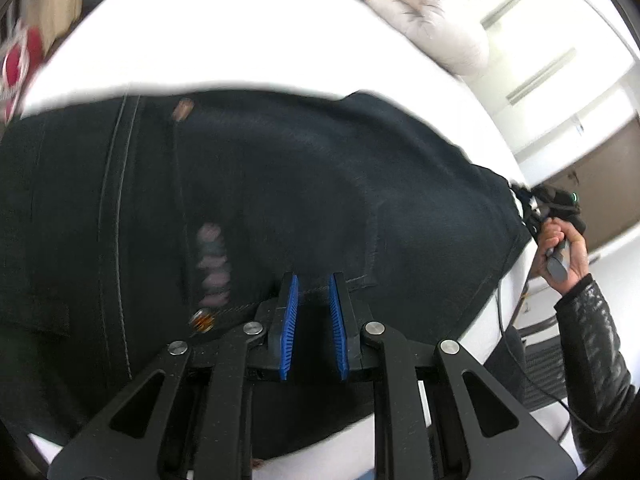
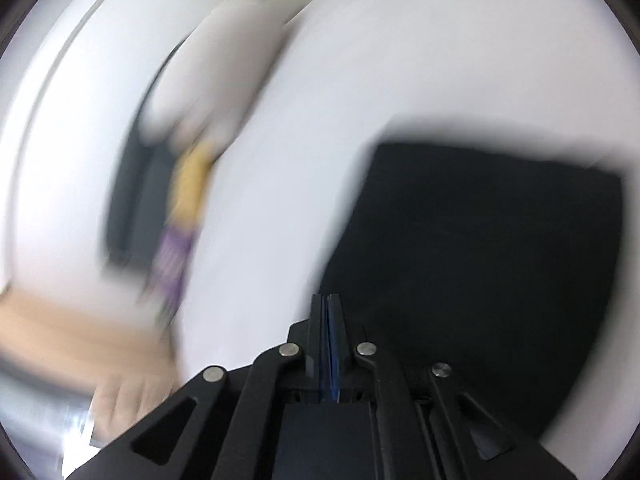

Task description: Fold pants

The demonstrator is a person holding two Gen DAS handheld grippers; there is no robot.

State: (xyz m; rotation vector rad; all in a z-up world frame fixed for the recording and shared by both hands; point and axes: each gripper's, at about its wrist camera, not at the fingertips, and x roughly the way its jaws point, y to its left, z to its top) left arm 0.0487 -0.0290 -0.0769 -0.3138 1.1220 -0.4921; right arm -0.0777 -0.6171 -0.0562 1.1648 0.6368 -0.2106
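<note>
In the left wrist view, the left gripper (image 1: 313, 286) points forward and down over the dark pants (image 1: 280, 184), near a seam. Its blue pads (image 1: 289, 320) stand apart with a narrow gap between them, and nothing sits in this gap. The pants are spread wide on the white surface (image 1: 192, 48) and fill the middle of the view. Their far edge runs from 9 o'clock to 3 o'clock. At 3 o'clock the person's right hand (image 1: 564, 252) grips the handle of the right gripper (image 1: 530, 210), which is at the corner of the pants; if it holds the cloth, I cannot tell from here. Bare white surface lies beyond the far edge, up to a pale padded garment (image 1: 432, 24) at 1 o'clock.

In the right wrist view, all is blurred. The right gripper (image 2: 328, 300) has its pads pressed together; if cloth is between them is not clear. The pants (image 2: 480, 260) lie as a dark block from 2 to 5 o'clock, with a straight left edge. White surface (image 2: 400, 60) is open from 11 to 1 o'clock.
</note>
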